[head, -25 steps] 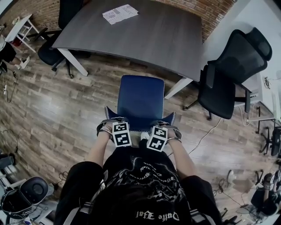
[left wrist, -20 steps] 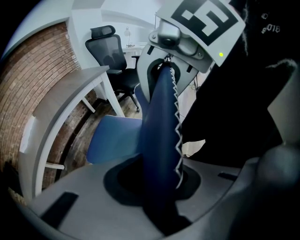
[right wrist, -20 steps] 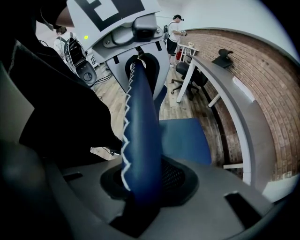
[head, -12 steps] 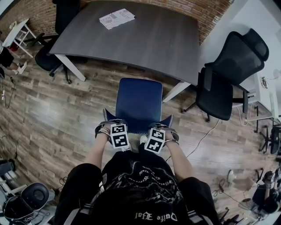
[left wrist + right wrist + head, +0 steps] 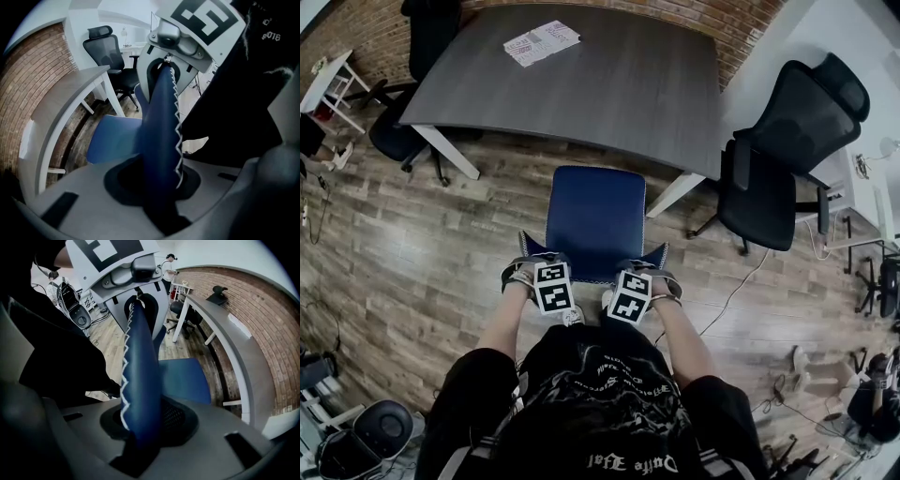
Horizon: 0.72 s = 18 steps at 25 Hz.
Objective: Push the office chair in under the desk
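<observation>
Head view: the left gripper (image 5: pixel 534 265) and the right gripper (image 5: pixel 645 272) each pinch a top corner of the backrest (image 5: pixel 595 264) of the office chair (image 5: pixel 598 217); its blue seat reaches ahead of both grippers, just short of the desk (image 5: pixel 609 84) and not yet under it. The white desk leg (image 5: pixel 675 192) stands ahead of the right gripper and slightly outboard; a push that veers that way would likely catch the seat on it. Pushing from so high on the backrest could also tip the chair instead of rolling it. Against the earlier frames the chair and both grippers have crept a little toward the desk, and the desk edge now sits slightly closer to the seat front; the hold looks unchanged.

Left gripper view: the jaws stand narrowly apart, closed on the stitched blue backrest edge (image 5: pixel 161 131), which fills the gap between them; the padding is smooth and tapering, so a sideways shove might let it slide out.

Right gripper view: the same; its jaws clamp the backrest edge (image 5: pixel 138 366), with the seat (image 5: pixel 183 378) beyond and below and the desk (image 5: pixel 234 352) ahead; uneven pressure between the two hands would swivel the chair off line.
</observation>
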Each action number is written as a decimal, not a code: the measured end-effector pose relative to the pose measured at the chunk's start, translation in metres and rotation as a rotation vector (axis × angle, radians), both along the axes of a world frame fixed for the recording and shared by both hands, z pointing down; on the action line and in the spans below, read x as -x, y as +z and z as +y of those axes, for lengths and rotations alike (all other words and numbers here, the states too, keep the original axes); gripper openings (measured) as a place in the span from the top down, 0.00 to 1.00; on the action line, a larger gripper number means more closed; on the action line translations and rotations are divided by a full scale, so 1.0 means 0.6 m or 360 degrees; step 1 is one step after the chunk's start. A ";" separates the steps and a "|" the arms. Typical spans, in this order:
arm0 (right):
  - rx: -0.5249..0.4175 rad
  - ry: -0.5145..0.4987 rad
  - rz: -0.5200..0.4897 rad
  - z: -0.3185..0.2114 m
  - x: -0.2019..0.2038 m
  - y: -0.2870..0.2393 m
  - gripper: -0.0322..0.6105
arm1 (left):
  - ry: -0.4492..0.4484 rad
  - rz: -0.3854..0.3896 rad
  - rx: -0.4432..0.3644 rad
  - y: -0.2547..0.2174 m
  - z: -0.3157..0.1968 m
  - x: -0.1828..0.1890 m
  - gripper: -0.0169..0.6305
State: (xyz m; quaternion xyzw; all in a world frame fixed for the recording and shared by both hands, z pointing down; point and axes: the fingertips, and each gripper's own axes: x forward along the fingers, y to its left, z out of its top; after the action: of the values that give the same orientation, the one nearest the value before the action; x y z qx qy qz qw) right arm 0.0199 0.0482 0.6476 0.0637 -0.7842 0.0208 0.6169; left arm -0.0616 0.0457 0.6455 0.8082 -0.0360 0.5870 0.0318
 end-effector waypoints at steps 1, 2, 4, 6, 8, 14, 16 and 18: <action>-0.0001 0.0006 -0.0001 -0.004 0.001 -0.001 0.81 | 0.0005 0.0000 -0.0002 -0.001 -0.004 0.001 0.84; -0.0001 0.0011 -0.0002 -0.006 0.003 -0.002 0.81 | 0.0008 0.0000 -0.0004 -0.002 -0.008 0.003 0.84; 0.0002 0.0020 -0.0002 -0.009 0.007 -0.001 0.81 | 0.0017 -0.0001 -0.0004 -0.001 -0.012 0.007 0.84; 0.0006 0.0027 -0.0001 -0.010 0.012 0.001 0.81 | 0.0027 -0.0004 0.0001 0.002 -0.015 0.012 0.84; 0.0005 0.0036 0.0001 -0.013 0.015 0.002 0.81 | 0.0037 -0.0006 0.0009 0.002 -0.017 0.015 0.84; -0.0001 0.0080 0.0001 -0.025 0.023 -0.001 0.81 | 0.0053 -0.0005 -0.0003 0.000 -0.032 0.023 0.84; 0.0001 0.0093 0.0002 -0.024 0.028 0.001 0.81 | 0.0056 -0.0006 -0.0004 0.001 -0.033 0.028 0.84; -0.0002 0.0105 0.0002 -0.024 0.032 0.003 0.81 | 0.0065 -0.0007 -0.0011 0.004 -0.034 0.032 0.84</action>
State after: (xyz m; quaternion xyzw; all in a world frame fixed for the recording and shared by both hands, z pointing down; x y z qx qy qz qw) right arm 0.0009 0.0338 0.6497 0.0900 -0.7814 0.0407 0.6162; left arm -0.0806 0.0253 0.6478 0.8076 -0.0214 0.5892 0.0170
